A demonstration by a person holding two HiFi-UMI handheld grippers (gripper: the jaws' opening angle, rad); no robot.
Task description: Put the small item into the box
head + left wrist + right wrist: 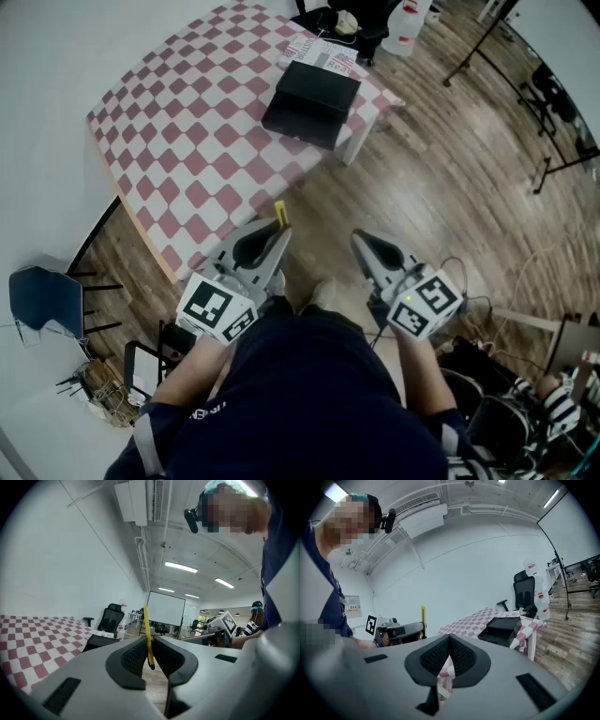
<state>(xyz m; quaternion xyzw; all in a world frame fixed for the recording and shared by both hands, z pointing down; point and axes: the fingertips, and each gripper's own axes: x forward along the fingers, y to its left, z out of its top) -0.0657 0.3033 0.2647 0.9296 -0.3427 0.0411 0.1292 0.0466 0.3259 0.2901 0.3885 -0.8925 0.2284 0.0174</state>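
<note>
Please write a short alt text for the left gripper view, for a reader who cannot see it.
The left gripper holds a thin yellow strip upright between its fingers. Behind, at the left, a black box lies on a checkered table.

A table [187, 141] covered with a cloth of pink and white squares stands on a wooden floor [441, 178]. Near one corner of the table lies a closed black box [311, 103]. Just beside the box, at the very corner, lies a printed sheet [323, 54]. The cloth hangs over the table edge.
</note>
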